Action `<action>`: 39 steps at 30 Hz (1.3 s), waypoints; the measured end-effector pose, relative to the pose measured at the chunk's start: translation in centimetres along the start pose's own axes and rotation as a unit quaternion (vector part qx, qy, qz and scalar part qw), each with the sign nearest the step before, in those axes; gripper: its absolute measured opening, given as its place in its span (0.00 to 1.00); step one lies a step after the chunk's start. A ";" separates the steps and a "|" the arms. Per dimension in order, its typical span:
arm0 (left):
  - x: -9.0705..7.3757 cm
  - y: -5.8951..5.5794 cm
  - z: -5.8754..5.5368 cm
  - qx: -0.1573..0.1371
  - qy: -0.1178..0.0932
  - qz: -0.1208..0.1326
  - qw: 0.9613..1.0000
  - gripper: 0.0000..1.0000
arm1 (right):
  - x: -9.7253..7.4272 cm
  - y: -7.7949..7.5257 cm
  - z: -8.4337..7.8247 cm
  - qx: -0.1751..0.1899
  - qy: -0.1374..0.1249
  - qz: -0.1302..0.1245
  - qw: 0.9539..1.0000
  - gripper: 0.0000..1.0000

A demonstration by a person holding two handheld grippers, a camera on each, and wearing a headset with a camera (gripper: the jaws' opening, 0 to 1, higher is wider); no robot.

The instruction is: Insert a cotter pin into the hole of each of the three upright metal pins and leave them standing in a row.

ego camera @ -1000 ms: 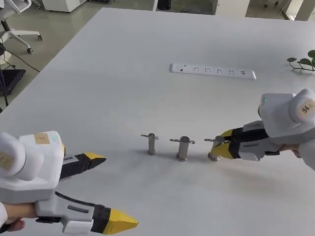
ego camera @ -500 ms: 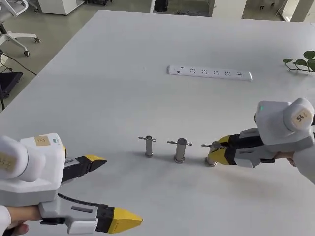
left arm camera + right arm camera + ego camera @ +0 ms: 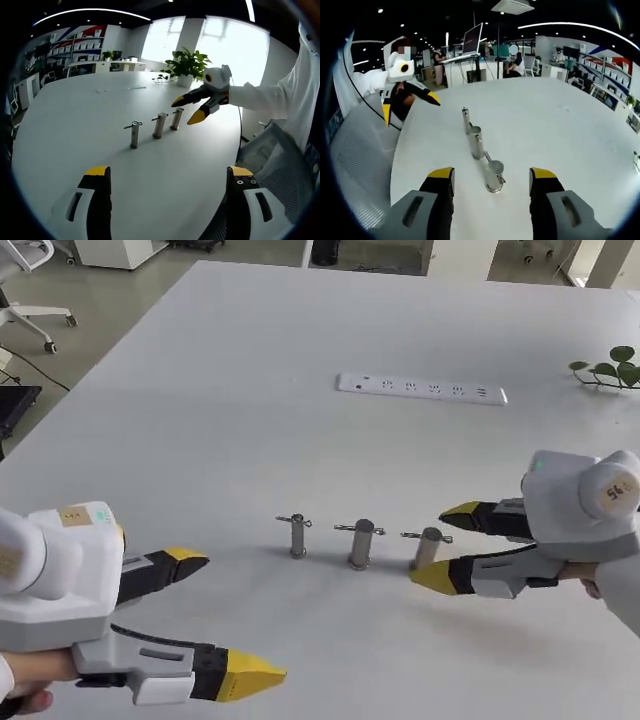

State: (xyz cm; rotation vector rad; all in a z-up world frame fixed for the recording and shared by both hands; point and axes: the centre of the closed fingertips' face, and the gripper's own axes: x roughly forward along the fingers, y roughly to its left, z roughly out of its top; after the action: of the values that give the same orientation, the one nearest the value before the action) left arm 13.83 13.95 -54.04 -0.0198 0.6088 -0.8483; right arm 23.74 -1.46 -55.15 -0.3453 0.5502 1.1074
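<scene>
Three metal pins (image 3: 361,544) stand upright in a row mid-desk (image 3: 250,390), each with a cotter pin (image 3: 294,521) through its head; right gripper (image 3: 445,543) empty, jaws wide, just beside the end pin and clear of it. Left gripper (image 3: 230,618) well apart from the row; jaws wide, holding nothing.

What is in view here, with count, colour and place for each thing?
Table: one, pale grey, under everything.
Metal pins: three, silver, upright in a row mid-table.
Cotter pins: three, silver, one through each pin's top.
Power strip: one, white, far side of table.
Plant: one, green, far right edge.
Office chair: one, white, floor, far left.
Left tongs: one, black with yellow tips, open, near left.
Right tongs: one, same colours, open, at the row's right end.
</scene>
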 end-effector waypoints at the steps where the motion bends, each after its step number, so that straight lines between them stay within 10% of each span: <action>1: -0.1 0.0 0.3 0.000 -0.005 0.002 1.000 0.96 | -0.5 0.3 0.5 0.016 -0.012 -0.004 1.000 0.63; 10: -0.6 0.1 1.2 -0.002 -0.028 0.018 0.999 0.99 | -3.8 2.9 0.6 0.083 -0.047 -0.043 0.995 0.90; 19: -0.7 0.7 -0.8 -0.004 0.008 0.035 0.999 0.99 | -6.4 4.4 -0.9 0.200 -0.090 -0.095 0.971 0.93; 28: -1.2 1.1 -1.0 -0.021 0.004 0.048 0.999 0.99 | -7.3 5.6 -2.7 0.241 -0.083 -0.119 0.960 0.96; 39: -1.4 1.2 -0.8 -0.026 0.001 0.051 0.998 0.99 | -6.6 5.9 -3.0 0.254 -0.074 -0.115 0.958 0.97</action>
State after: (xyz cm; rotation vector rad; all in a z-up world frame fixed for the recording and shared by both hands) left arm 13.54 15.94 -54.26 -0.0348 0.6294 -0.7330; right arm 15.47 -5.45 -53.74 0.1198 0.6218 0.7264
